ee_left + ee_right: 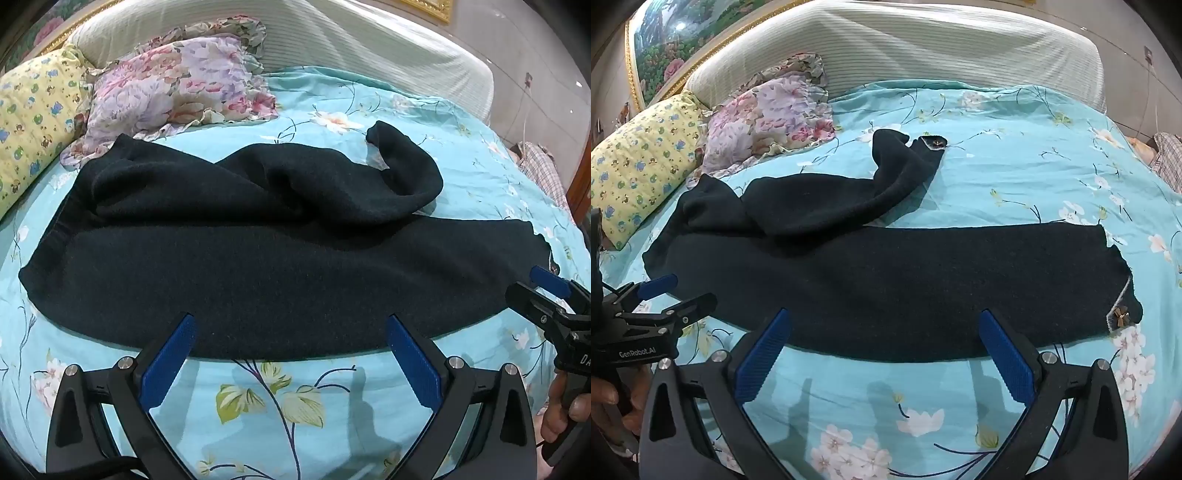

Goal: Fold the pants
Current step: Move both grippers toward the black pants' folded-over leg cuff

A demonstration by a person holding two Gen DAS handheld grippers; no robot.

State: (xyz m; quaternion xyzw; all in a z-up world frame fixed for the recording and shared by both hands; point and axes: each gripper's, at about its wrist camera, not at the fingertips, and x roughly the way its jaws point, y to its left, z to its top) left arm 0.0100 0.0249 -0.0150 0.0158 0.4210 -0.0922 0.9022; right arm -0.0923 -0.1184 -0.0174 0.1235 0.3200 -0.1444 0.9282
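Dark pants spread across the bed, on a blue floral sheet. Near leg flat and straight; far leg bunched and curled back toward the pillows. Waistband at left, cuffs at right, small decorated tab on the near cuff. Left gripper just short of the near pants edge, fingers spread wide, nothing between them. Right gripper likewise: fingers wide, nothing held, close to the same edge.

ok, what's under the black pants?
The black pants lie on the floral turquoise bedsheet, far leg rumpled over the near one. Anything beneath is covered.
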